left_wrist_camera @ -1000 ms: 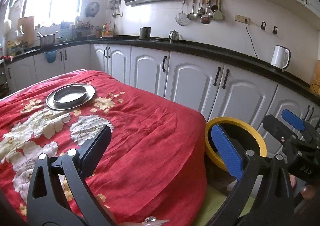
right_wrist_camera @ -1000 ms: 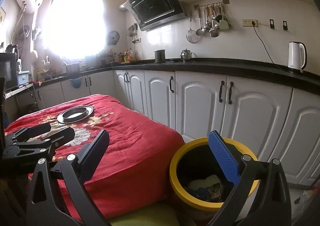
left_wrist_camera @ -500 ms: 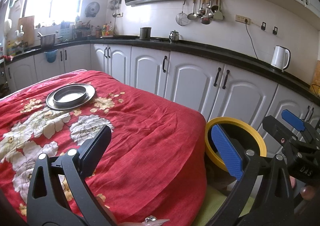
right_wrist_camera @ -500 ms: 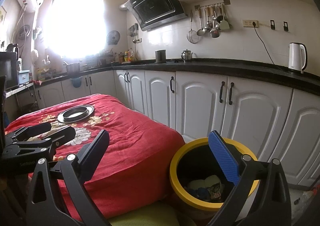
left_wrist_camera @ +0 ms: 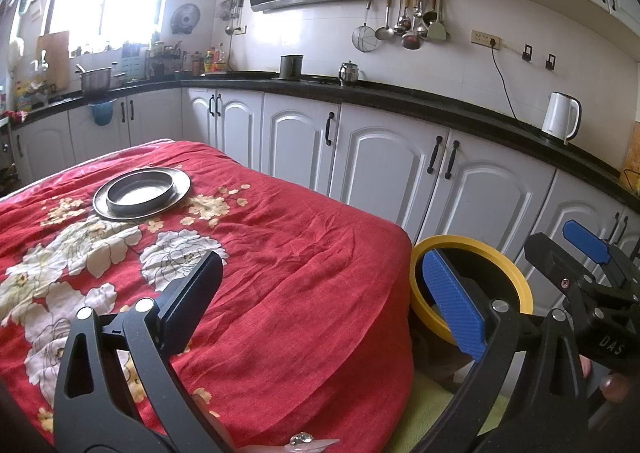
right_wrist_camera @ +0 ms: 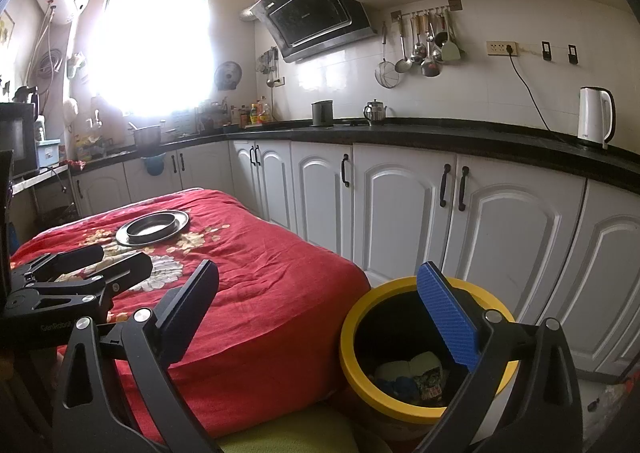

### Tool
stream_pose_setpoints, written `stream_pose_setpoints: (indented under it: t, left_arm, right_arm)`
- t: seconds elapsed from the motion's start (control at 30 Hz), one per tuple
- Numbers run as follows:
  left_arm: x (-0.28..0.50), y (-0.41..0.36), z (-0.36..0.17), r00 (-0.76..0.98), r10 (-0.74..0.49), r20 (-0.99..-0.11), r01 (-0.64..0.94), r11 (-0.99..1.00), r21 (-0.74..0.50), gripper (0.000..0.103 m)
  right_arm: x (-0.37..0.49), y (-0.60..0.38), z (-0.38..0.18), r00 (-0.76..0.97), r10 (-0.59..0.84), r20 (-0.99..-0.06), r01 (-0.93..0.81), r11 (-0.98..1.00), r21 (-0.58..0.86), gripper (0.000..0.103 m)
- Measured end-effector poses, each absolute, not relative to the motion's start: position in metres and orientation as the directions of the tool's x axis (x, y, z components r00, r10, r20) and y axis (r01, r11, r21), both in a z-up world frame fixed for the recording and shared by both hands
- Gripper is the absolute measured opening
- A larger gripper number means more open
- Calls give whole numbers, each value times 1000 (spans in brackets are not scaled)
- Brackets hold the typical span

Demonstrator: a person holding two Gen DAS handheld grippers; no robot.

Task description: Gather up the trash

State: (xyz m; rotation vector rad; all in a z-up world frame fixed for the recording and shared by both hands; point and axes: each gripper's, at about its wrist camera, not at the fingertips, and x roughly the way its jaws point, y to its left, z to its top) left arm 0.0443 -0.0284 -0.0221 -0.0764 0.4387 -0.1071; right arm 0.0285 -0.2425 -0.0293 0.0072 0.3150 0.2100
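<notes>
Table w/ red floral cloth (left_wrist_camera: 304, 253) fills most of the left-wrist view; no loose trash is seen on it, only a metal plate (left_wrist_camera: 142, 193) w/ a shallow dish on it, well back from the near edge. Just beside the table's corner, on the floor, stands the yellow-rimmed bin (right_wrist_camera: 404, 333); crumpled scraps (right_wrist_camera: 416, 373), the task's thing, are seen lying at its bottom, so collection is judged largely done for what's in view.

Left gripper (left_wrist_camera: 324, 301) is held over the cloth near the table edge, jaws wide apart, nothing between them. Right gripper (right_wrist_camera: 324, 309) is held above and slightly short of the bin mouth, jaws likewise spread and empty; its blue pad (right_wrist_camera: 448, 317) is seen in front of the bin's rim.

Step in hand is judged to be a scan for any remaining bits. To do it well, the cloth should be swept by view from near edge to far side, plate incl., before anything is reached for. A small clear object (left_wrist_camera: 302, 439) at the bottom edge of the left view can't be identified; it should be checked. Jaws are best kept apart until a piece is centred between pads, then closed gently so cloth isn't pinched too.
</notes>
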Motion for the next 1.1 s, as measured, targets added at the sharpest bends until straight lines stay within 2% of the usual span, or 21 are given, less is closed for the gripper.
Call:
stream_pose_setpoints:
  t: [0.57, 0.8, 0.93, 1.03, 1.1]
  left_arm:
    - [47, -26, -25, 891, -98, -443, 60, 993, -100, 92]
    - [50, -9, -25, 887, -77, -456, 13, 990, -142, 92]
    - [45, 46, -26, 862, 23, -507, -139, 972, -192, 92]
    - [27, 113, -30, 818, 187, -544, -327, 929, -172, 92]
    - [5, 174, -38, 742, 337, -579, -499, 855, -142, 92]
  right_arm:
    - [31, -237, -29, 924, 218, -313, -217, 975, 40, 97]
    - [37, -233, -30, 920, 204, -336, -207, 978, 28, 97]
    - [47, -215, -21, 903, 264, -338, -274, 962, 18, 97]
    - [63, -170, -16, 838, 398, -372, -418, 908, 30, 97]
    - [75, -122, -19, 740, 504, -446, -548, 835, 35, 97]
